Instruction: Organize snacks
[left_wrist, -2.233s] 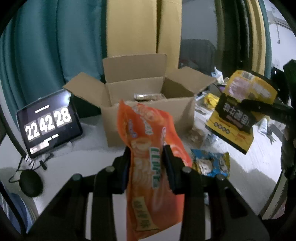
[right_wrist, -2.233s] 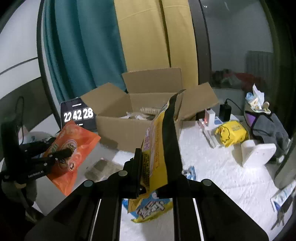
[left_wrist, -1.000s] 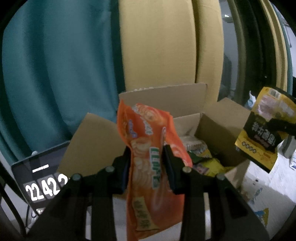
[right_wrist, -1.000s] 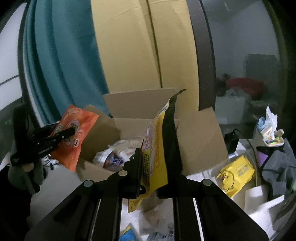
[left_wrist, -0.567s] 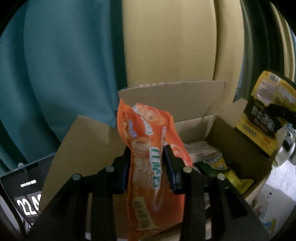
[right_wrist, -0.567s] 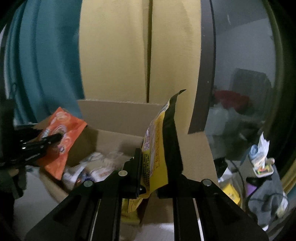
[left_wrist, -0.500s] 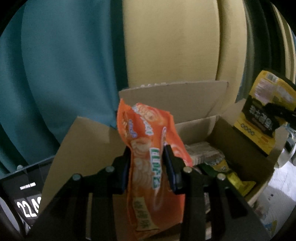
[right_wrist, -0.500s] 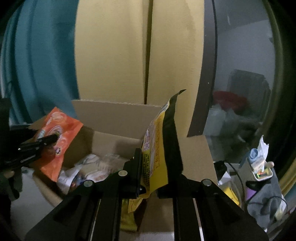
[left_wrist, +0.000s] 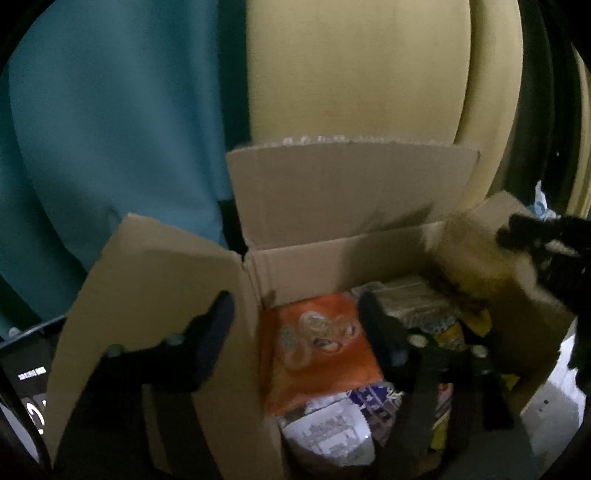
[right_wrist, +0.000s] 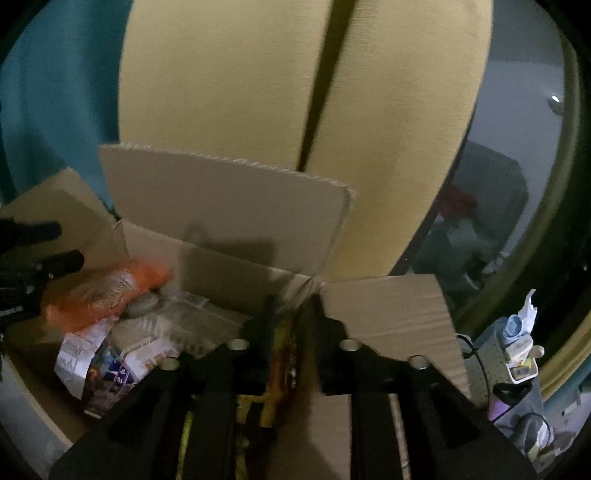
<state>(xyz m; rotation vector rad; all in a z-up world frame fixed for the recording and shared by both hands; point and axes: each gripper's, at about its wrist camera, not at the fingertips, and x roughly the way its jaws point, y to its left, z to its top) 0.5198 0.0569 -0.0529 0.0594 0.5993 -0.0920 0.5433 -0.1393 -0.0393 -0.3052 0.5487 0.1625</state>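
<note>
Orange snack packet (left_wrist: 317, 350) with pale ring-shaped snacks printed on it lies flat inside the open brown cardboard box (left_wrist: 332, 254), on top of other wrappers. In the left wrist view its long axis runs from about 12 o'clock to 6 o'clock, leaning slightly toward 5 o'clock, with the printed face up. It sits in the left part of the box, against the near left wall.

At 9 o'clock in that view, a dark tablet screen (left_wrist: 26, 369) with white digits shows beside the box's left flap. The left gripper (left_wrist: 295, 325) hovers over the packet with its jaws wide apart; they have just been opening, and the packet lies below and between them, free of the pads. One black finger is at 8 o'clock over the left flap, the other at 4 o'clock over the box's contents. A white and purple wrapper (left_wrist: 332, 421) lies at 6 o'clock just under the orange packet's lower end.

In the right wrist view, the orange packet (right_wrist: 107, 291) appears at 9 o'clock in the box, its long axis running roughly 8 o'clock to 2 o'clock. The right gripper (right_wrist: 293, 332) sits at 6 o'clock over the box's right corner. Its jaws stand narrowly apart and have just been opening; a yellow and black snack bag (right_wrist: 280, 369) hangs on edge between them, long axis upright, dropping into the box. Blur hides whether the pads grip it.
</note>
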